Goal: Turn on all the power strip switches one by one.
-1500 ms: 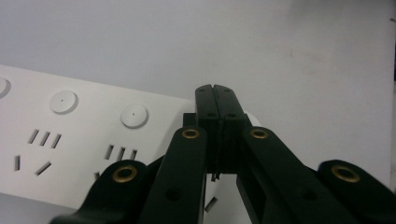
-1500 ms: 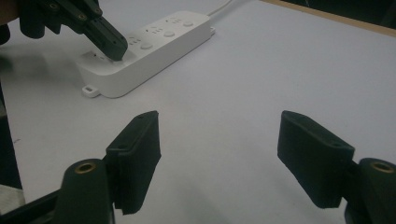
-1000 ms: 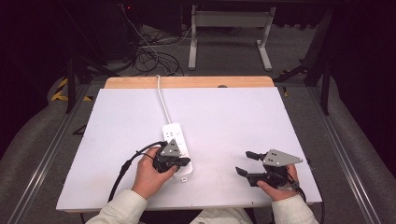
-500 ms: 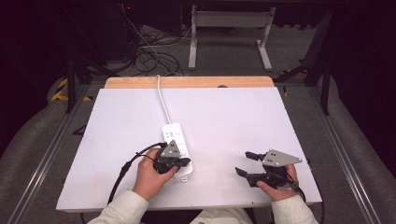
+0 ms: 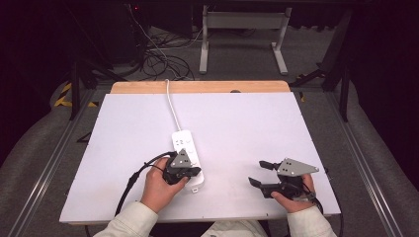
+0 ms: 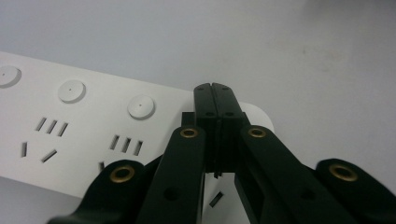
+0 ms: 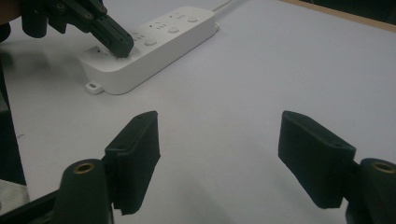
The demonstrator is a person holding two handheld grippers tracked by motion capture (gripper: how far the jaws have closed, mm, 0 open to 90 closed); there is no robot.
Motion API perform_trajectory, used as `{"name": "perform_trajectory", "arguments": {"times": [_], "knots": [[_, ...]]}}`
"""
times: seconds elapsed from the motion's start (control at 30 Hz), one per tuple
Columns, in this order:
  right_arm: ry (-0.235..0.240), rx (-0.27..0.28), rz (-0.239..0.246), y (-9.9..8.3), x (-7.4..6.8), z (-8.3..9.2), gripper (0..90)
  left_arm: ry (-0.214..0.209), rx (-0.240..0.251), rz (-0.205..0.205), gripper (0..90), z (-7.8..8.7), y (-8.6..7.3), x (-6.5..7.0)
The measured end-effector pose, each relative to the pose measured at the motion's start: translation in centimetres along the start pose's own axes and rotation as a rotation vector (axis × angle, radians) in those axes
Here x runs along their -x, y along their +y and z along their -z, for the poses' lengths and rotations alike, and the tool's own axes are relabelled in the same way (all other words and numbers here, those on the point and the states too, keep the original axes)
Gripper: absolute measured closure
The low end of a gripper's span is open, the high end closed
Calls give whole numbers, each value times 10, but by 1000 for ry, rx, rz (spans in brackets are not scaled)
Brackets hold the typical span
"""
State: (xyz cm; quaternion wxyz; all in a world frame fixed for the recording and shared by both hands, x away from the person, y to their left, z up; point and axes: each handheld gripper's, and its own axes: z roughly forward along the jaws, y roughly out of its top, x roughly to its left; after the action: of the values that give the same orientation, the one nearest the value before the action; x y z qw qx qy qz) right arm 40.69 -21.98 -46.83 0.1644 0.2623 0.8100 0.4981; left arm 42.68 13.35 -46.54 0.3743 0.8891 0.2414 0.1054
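Observation:
A white power strip (image 5: 184,143) lies on the white table (image 5: 247,128), its white cord (image 5: 171,106) running to the far edge. Several sockets and round buttons show on the strip's top (image 6: 70,121). My left gripper (image 5: 196,171) is shut, jaws pressed together with nothing visible between them. Its tips (image 6: 216,93) sit over the near end of the strip, touching it or just above it; from the right gripper view the left gripper (image 7: 119,44) reaches the power strip (image 7: 159,44) from the left. My right gripper (image 5: 257,173) rests open near the front right, with only bare table between its jaws (image 7: 219,123).
The left gripper's black cable (image 5: 132,178) loops over the table's front left edge. A wooden strip (image 5: 197,87) borders the far side. Beyond it are a tangle of floor cables (image 5: 163,59) and a metal stand (image 5: 242,44).

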Motion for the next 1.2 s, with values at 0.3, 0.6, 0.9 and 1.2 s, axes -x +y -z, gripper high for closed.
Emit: {"name": "perform_trajectory", "arguments": {"times": [0.3,0.6,0.9,1.2], "knots": [[3,-5,-5,-1,-1,-1,301,39,-30,-12,900,-1,4,6],[3,-5,-13,-1,-2,-2,299,52,-39,-15,900,0,6,8],[4,-9,-12,-3,1,-2,300,73,95,20,900,23,18,5],[2,-7,-12,-3,1,-1,300,57,110,24,900,26,22,-3]]}}
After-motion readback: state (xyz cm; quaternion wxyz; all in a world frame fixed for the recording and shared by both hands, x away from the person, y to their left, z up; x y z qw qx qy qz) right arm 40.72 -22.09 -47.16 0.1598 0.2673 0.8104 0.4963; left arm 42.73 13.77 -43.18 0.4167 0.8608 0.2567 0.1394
